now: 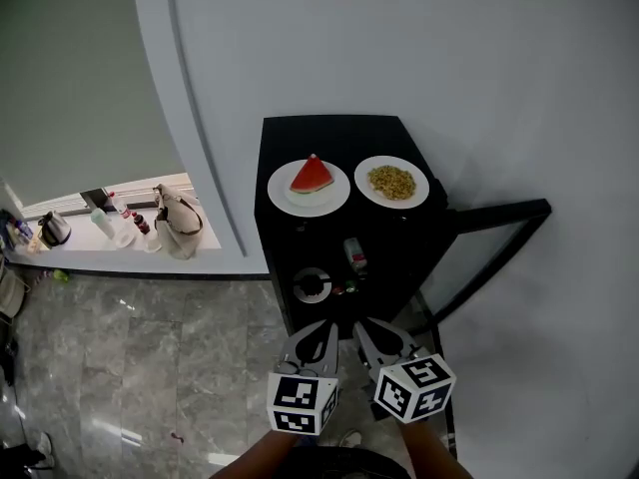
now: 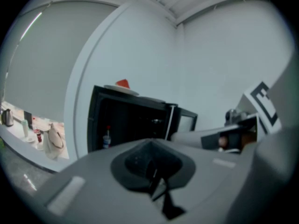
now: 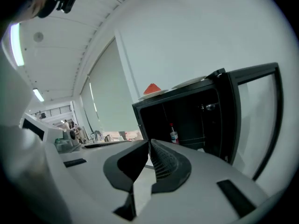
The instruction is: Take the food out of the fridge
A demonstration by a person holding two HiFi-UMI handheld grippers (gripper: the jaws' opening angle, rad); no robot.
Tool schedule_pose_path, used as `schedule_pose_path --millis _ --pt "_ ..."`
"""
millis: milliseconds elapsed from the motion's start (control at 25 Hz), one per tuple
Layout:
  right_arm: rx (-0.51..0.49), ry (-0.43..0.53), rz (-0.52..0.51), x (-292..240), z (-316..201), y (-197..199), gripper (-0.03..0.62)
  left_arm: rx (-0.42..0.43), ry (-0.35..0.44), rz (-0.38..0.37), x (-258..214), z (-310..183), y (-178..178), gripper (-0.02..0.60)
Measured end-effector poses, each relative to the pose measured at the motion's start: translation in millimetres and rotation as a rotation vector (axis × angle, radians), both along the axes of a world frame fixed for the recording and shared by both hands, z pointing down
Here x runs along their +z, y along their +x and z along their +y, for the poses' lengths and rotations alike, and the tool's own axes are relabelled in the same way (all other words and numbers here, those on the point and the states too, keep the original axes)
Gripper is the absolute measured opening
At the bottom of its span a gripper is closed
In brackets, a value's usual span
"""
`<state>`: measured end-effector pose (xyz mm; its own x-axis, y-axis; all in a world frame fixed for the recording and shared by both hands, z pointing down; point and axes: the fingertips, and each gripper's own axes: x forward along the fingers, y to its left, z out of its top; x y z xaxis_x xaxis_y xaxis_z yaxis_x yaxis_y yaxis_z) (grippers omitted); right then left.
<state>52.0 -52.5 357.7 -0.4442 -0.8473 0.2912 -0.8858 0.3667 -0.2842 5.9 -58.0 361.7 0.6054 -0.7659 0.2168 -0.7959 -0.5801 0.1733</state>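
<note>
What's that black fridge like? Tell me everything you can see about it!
The fridge is a small black box standing on grey floor against a white wall. Its see-through door hangs wide open. On top sit two white plates, one with a watermelon slice, one with yellowish food. Inside stands a red-capped bottle.

The fridge (image 1: pixel 329 138), ahead of the left gripper (image 1: pixel 326 324) and the right gripper (image 1: pixel 361 324), is viewed steeply from above by the head camera and nearly level, from near, along each gripper's jaws.
</note>
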Motion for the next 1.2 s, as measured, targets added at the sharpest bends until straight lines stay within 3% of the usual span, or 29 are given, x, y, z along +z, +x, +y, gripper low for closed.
schedule_pose_path --millis 320,760,1000,1200 --pt "-0.065 0.074 0.163 1.3 30.0 26.9 0.012 -0.021 -0.024 -0.019 9.2 36.5 41.7 -0.015" --pt "-0.107 0.072 0.154 9.1 39.5 37.4 0.012 -0.058 -0.025 -0.034 13.9 47.1 53.5 -0.015" --pt "-0.130 0.011 0.014 27.2 31.1 38.7 0.012 -0.099 -0.007 -0.021 20.5 39.8 49.7 -0.015" --pt "-0.182 -0.104 -0.165 64.5 23.1 25.8 0.012 -0.161 -0.050 -0.013 45.7 32.0 31.1 -0.015"
